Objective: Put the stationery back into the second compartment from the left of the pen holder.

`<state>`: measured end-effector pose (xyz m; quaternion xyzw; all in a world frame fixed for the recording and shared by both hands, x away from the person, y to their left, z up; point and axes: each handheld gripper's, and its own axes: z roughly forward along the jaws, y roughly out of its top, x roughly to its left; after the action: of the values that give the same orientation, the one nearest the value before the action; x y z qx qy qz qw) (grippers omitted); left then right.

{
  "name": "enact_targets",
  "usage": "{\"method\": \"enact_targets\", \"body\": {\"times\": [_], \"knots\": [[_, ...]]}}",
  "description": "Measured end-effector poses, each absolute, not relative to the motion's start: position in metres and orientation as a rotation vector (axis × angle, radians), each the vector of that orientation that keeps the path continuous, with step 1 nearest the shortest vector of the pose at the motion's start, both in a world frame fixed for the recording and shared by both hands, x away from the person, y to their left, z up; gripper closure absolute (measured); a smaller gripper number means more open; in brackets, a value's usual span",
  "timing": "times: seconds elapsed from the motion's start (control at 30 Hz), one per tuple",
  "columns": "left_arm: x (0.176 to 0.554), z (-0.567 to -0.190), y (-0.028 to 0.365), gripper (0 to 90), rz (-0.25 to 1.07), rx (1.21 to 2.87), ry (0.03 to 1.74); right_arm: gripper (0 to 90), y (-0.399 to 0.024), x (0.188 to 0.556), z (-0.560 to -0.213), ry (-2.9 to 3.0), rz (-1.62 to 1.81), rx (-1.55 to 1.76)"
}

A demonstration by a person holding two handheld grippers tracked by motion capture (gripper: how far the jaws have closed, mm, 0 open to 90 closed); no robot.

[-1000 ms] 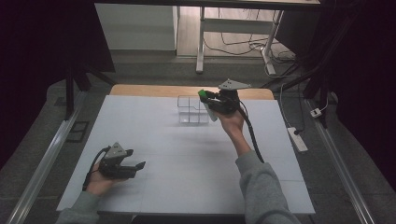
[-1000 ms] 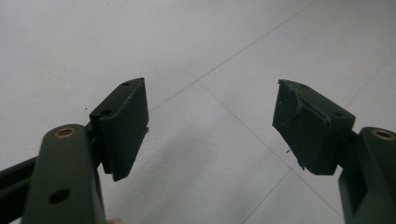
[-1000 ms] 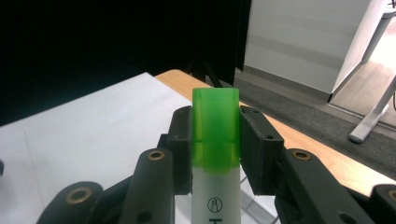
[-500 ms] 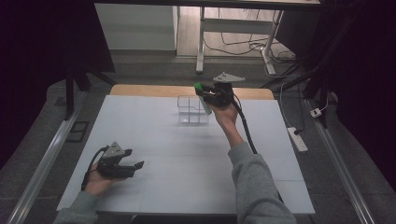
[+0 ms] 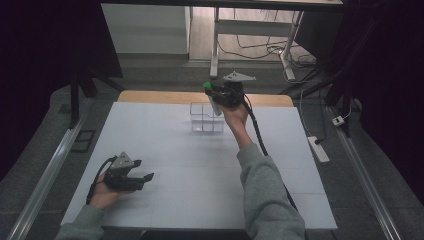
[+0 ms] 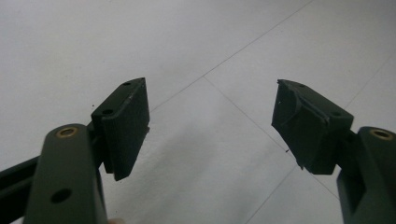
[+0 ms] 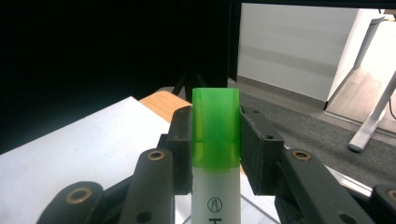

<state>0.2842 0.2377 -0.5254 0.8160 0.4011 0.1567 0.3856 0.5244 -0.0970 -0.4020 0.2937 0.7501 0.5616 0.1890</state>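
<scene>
Highlighter (image 7: pixel 215 140) clamped in right tool (image 7: pixel 215 154), left tool (image 6: pixel 210 121) agape

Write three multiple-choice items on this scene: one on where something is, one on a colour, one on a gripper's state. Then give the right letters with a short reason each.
1. Where is the clear divided box?
A. At the near edge by the left hand
B. Toward the far side of the table, below the right gripper
C. On the floor

2. What colour is the cap of the marker?
A. Green
B. Red
C. Black

3. How does the left gripper stand?
A. Shut on a marker
B. Shut on nothing
C. Open, with nothing between its jaws

Answers: B, the high view shows the box near the table's far edge. A, the right gripper view shows a green cap on a white body. C, its jaws stand wide apart over bare table.
</scene>
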Motion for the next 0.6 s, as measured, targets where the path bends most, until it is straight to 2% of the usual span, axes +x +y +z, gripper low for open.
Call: {"method": "enact_targets", "body": {"times": [0.6], "knots": [[0.283, -0.526, 0.242, 27.5, 0.393, 2.071, 1.027, 66.0, -0.07, 0.545, -0.419, 2.079, 1.613, 0.825]]}}
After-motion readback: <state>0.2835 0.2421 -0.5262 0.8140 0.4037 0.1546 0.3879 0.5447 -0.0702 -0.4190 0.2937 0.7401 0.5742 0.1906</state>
